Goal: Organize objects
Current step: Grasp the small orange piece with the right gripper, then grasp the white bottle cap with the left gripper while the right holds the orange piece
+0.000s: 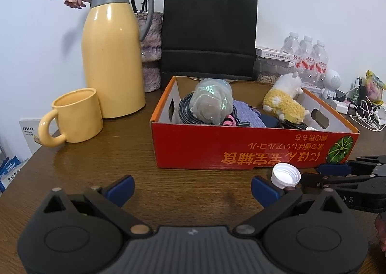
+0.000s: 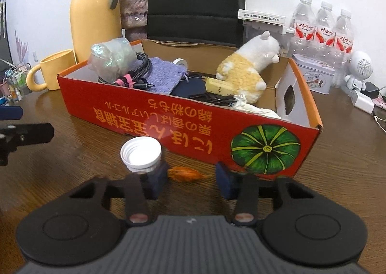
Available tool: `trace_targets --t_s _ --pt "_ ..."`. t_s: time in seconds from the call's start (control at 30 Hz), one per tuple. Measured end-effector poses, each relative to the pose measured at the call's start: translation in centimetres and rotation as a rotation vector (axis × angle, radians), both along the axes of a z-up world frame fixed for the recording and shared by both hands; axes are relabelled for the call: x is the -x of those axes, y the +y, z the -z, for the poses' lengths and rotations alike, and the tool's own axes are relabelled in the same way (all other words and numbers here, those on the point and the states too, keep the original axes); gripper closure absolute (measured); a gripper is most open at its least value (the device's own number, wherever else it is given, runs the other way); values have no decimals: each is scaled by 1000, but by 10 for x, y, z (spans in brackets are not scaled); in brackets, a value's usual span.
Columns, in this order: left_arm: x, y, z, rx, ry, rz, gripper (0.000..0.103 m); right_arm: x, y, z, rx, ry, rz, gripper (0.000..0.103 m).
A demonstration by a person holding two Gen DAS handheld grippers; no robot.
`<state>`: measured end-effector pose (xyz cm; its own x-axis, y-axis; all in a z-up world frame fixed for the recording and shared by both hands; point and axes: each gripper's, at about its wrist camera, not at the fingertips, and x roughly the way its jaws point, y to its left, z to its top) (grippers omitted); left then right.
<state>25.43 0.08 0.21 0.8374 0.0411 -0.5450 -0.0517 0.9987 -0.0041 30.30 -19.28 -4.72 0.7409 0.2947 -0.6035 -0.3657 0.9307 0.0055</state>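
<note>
A red cardboard box (image 2: pixel 135 115) holds a yellow and white plush toy (image 2: pixel 243 74), a wrapped bundle (image 2: pixel 112 59), a purple pouch (image 2: pixel 166 74) and cables. In front of it a small orange-brown dried fruit (image 2: pixel 185 174) lies on the wooden table between the blue pads of my right gripper (image 2: pixel 191 181). The left pad is right at it; a slim gap shows at the right pad. An upturned white bottle cap (image 2: pixel 141 153) stands just beyond the left pad. My left gripper (image 1: pixel 193 187) hangs open over bare wood, left of the cap (image 1: pixel 286 175) and the right gripper (image 1: pixel 312 173).
A yellow thermos jug (image 1: pixel 113 57) and yellow mug (image 1: pixel 77 115) stand left of the box. Behind it are a black paper bag (image 1: pixel 210 30), a vase and water bottles (image 2: pixel 325 25). A tin, a white robot figure (image 2: pixel 359 69) and chargers sit at the right.
</note>
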Motion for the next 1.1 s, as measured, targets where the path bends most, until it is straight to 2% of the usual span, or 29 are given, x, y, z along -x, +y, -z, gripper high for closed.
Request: trace_targets --t_s 0.3,0.47,0.63,0.93,1.0,1.1 --pt "-7 -10 6 -6 16 18 0 10 -9 -6 -43 -39 35 61" --pt "-20 -39 12 -19 47 82 0 20 -24 -16 -64 -83 58 61" --pt "-40 -75 19 -18 87 107 0 24 -45 -21 -73 -105 81 61" --pt "-68 -110 28 -52 119 14 0 29 -77 -23 -77 -128 100 61" --pt "-72 -111 31 -52 130 -21 4 29 -80 -23 -79 -128 99 61" --pt "-74 -110 32 -9 141 -18 29 29 -80 -23 -83 -129 95 61"
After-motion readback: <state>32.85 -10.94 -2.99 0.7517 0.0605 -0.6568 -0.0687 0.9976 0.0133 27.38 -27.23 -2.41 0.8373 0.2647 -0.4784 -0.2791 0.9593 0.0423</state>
